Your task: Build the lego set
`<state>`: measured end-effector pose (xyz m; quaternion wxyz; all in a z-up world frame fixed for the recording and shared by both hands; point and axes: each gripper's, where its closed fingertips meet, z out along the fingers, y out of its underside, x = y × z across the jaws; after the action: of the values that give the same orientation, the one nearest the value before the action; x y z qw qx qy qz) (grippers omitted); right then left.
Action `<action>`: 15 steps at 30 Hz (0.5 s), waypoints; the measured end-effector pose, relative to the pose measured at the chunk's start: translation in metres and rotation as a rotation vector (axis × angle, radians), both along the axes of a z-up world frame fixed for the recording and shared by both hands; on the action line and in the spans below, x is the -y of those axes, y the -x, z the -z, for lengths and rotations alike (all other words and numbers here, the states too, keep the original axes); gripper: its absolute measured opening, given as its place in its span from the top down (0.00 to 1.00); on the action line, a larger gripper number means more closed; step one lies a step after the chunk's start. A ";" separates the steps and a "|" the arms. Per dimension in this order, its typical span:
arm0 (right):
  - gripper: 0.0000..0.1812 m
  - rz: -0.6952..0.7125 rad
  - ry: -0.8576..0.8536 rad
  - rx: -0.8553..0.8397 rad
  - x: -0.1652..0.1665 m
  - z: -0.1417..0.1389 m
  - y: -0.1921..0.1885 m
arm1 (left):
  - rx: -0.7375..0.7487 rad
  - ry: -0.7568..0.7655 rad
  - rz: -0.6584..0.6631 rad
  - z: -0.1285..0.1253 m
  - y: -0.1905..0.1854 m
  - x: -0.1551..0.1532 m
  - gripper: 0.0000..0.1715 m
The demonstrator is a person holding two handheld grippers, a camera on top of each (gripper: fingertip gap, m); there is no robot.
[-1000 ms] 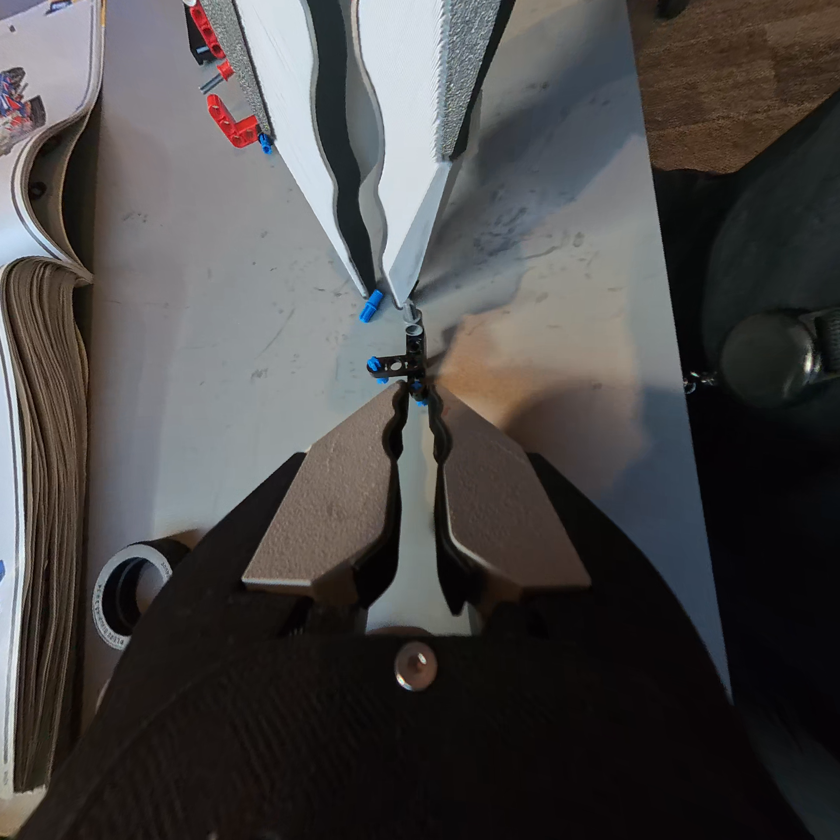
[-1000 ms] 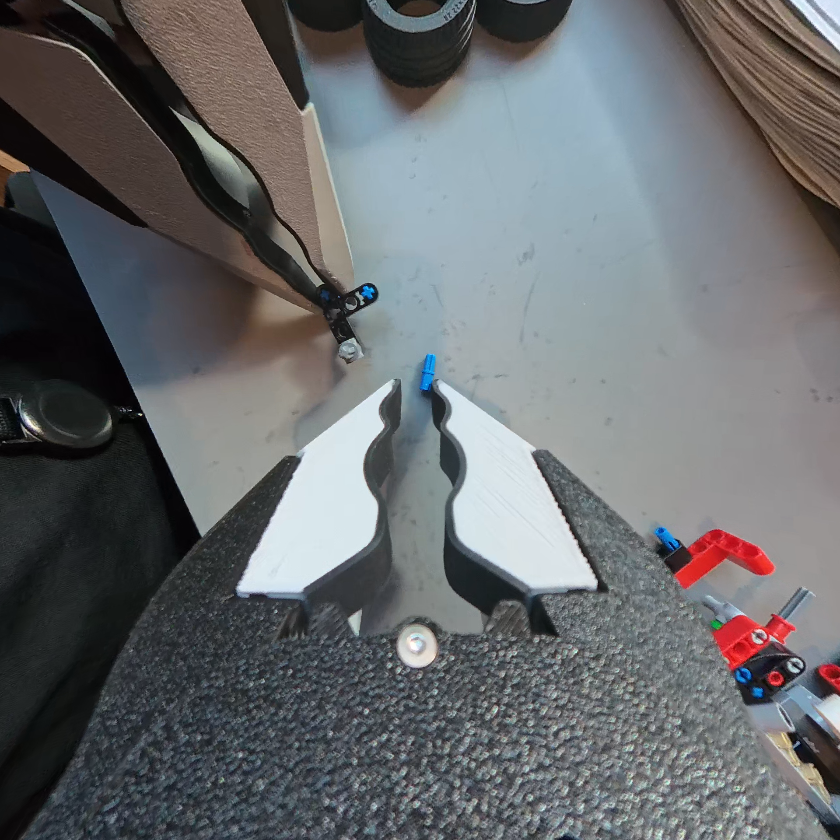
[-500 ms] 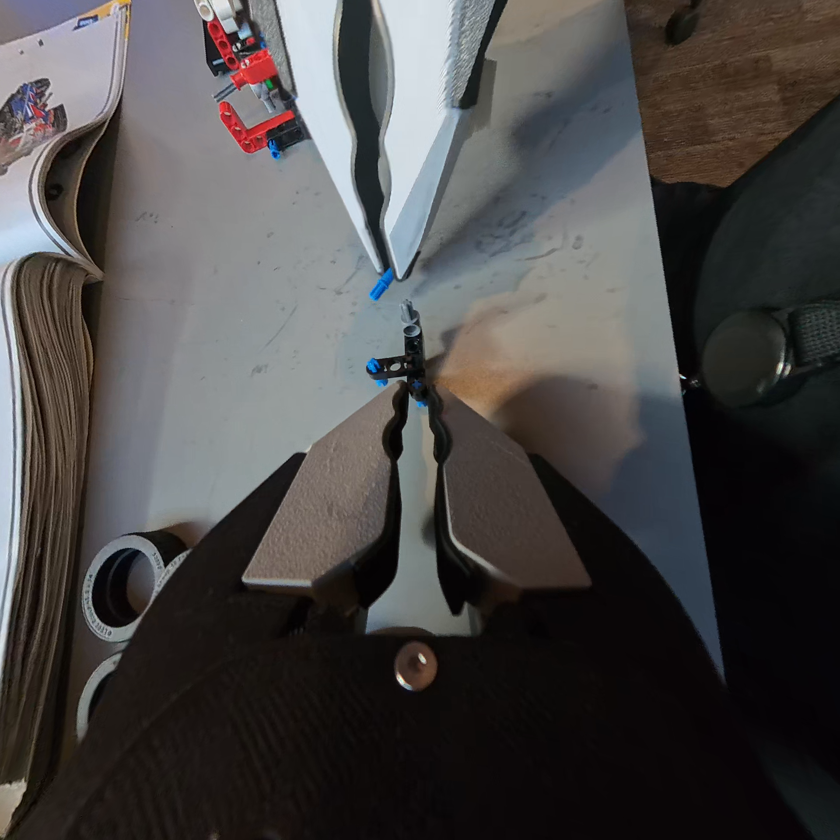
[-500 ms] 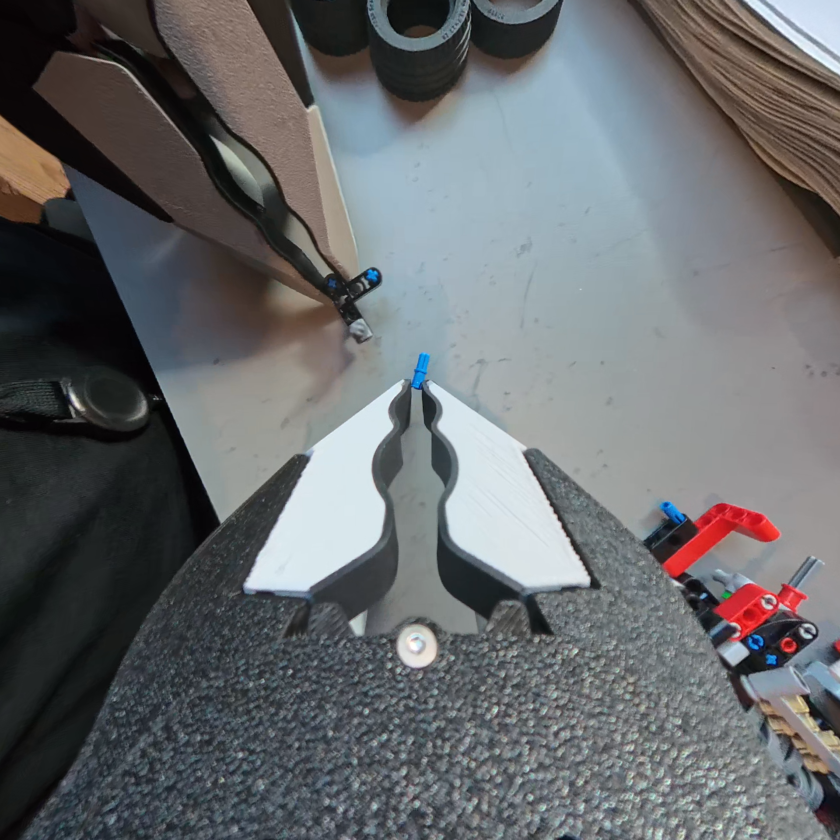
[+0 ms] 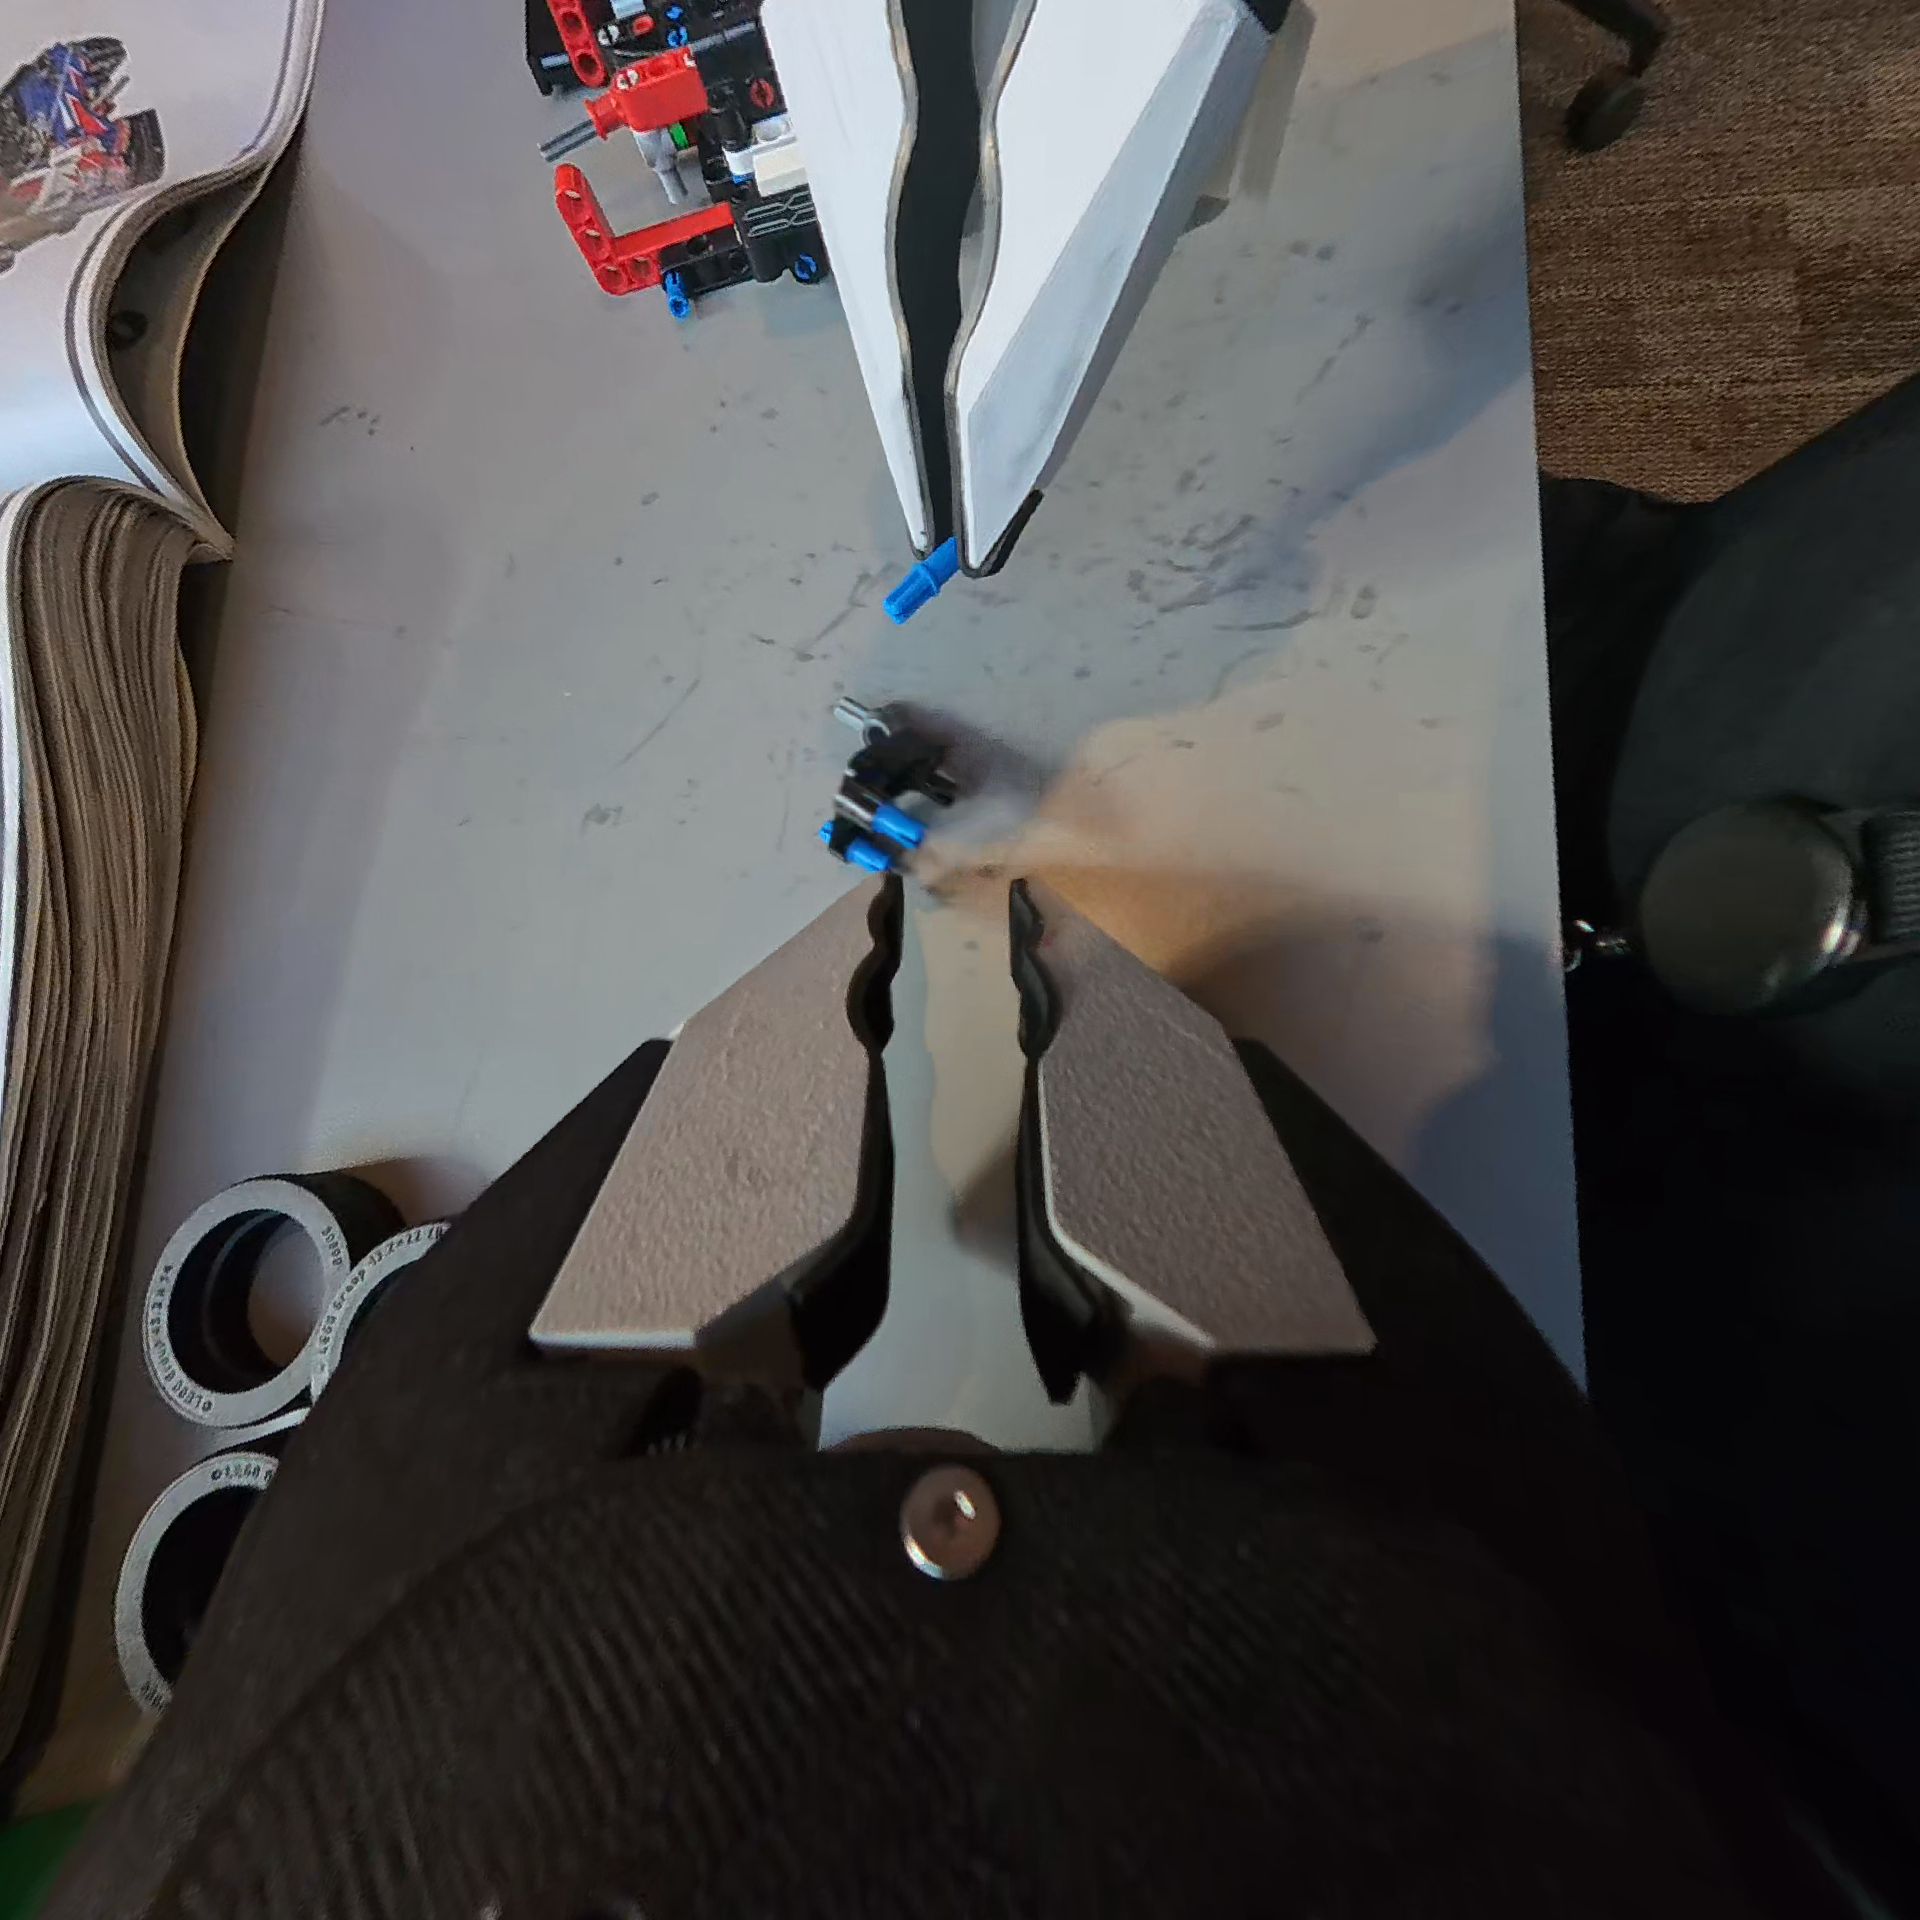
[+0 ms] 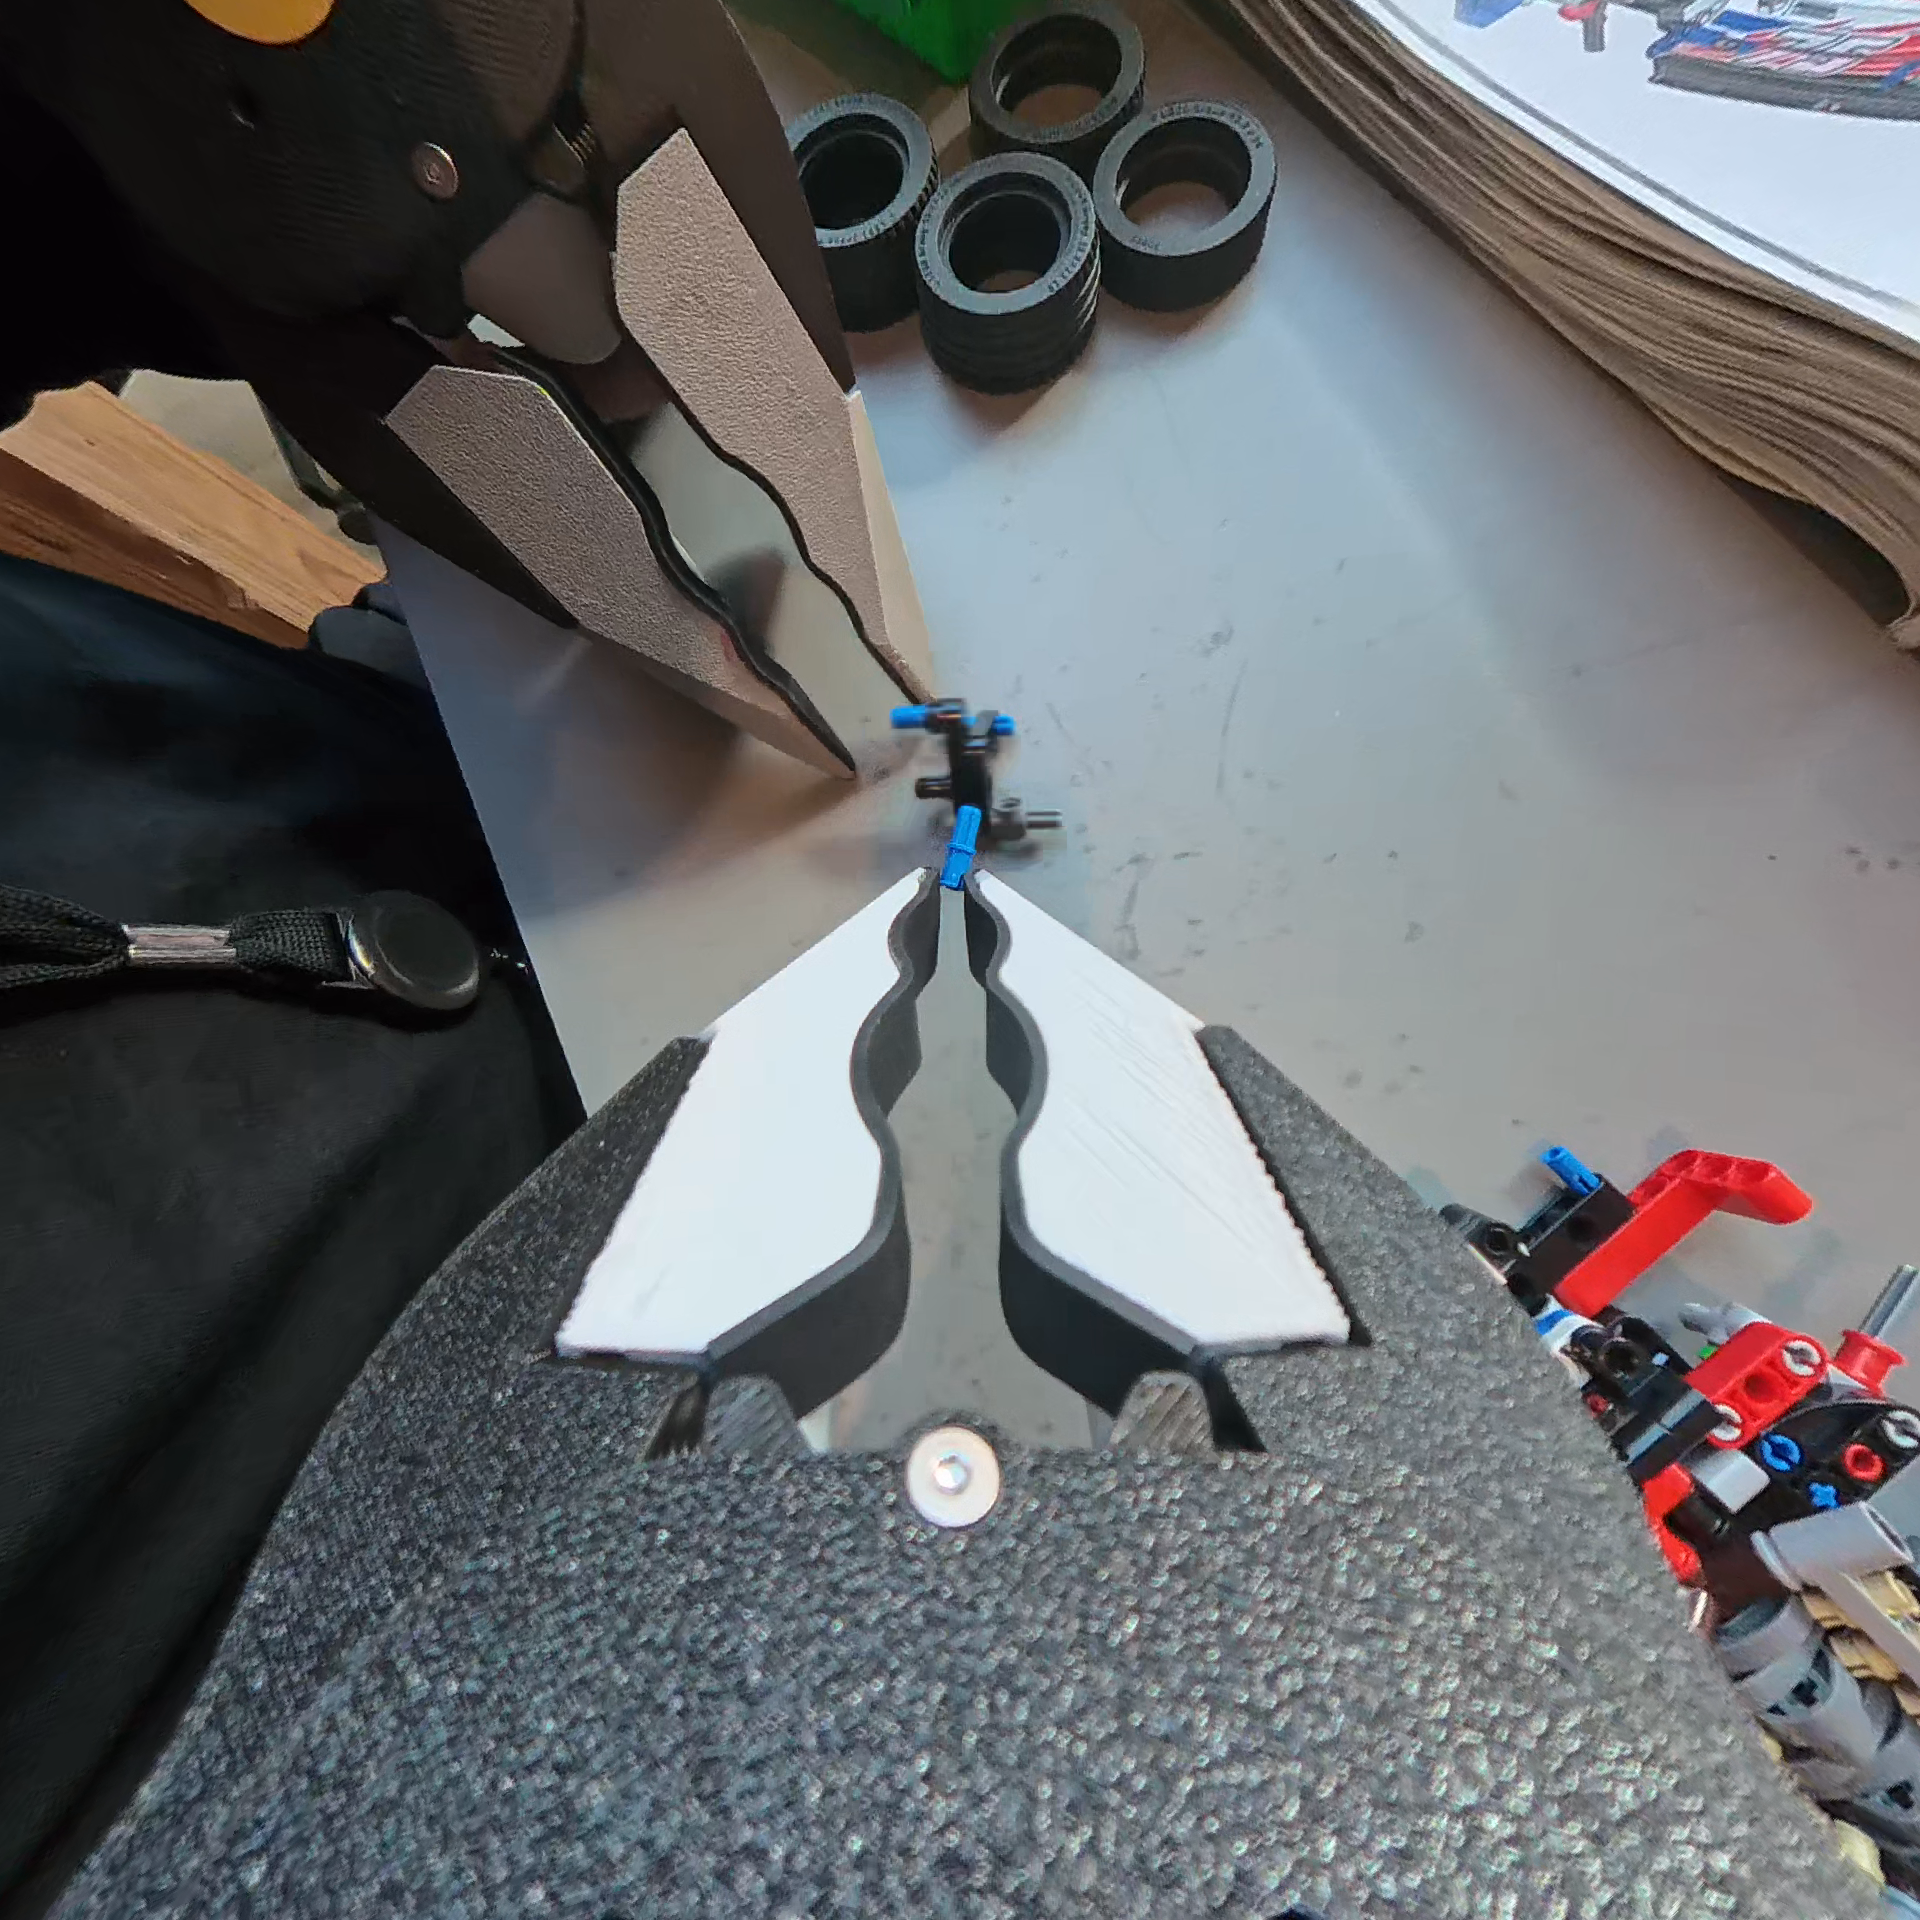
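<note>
A small black lego piece with blue pins [image 5: 883, 795] lies on the grey table [image 5: 468, 727] just beyond my left gripper [image 5: 954, 888], which is open and empty; the piece looks blurred. My right gripper [image 6: 951, 881] is shut on a blue pin [image 6: 958, 844], which sticks out past its white fingertips. The pin's tip is close to the black piece [image 6: 971, 764]. In the left wrist view the right gripper [image 5: 945, 551] holds the pin [image 5: 916, 584] a short way beyond the piece. The left gripper [image 6: 883, 732] shows open in the right wrist view.
A part-built red and black model [image 6: 1714, 1382] stands at the right gripper's side, also seen far off [image 5: 686, 177]. Several black tyres [image 6: 1008, 239] sit behind the left gripper [image 5: 239, 1299]. A thick open instruction book [image 5: 83, 831] lies alongside. The table edge [image 5: 1548, 935] is close. My hands' fingertips stand some 6 cm from each other.
My left gripper has opened and let go of the black piece, which now sits free on the table. My right gripper closed on the blue pin and lifted it.
</note>
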<state>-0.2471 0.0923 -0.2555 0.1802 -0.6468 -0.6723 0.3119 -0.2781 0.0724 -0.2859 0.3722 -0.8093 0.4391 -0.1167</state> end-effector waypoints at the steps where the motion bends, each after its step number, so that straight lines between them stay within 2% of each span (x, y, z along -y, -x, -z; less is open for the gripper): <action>1: 0.98 -0.001 -0.002 -0.001 0.000 0.000 0.001 | -0.001 0.001 -0.002 0.000 0.001 0.000 0.89; 5: 0.98 -0.021 -0.018 -0.015 0.002 -0.004 0.001 | -0.013 0.029 -0.024 -0.001 0.011 0.004 0.84; 8: 0.98 -0.054 -0.042 -0.030 0.006 -0.007 0.001 | 0.021 0.044 -0.045 -0.014 0.013 0.005 0.84; 11: 0.98 -0.091 -0.024 -0.050 0.014 -0.011 0.003 | 0.054 0.000 0.011 -0.036 -0.003 0.002 0.85; 15: 0.98 -0.096 0.005 -0.057 0.018 -0.014 0.004 | -0.065 -0.121 0.106 -0.040 -0.018 -0.005 0.88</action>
<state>-0.2508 0.0747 -0.2417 0.1825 -0.6049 -0.6965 0.3402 -0.2598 0.0771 -0.2455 0.3993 -0.7643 0.4995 -0.0835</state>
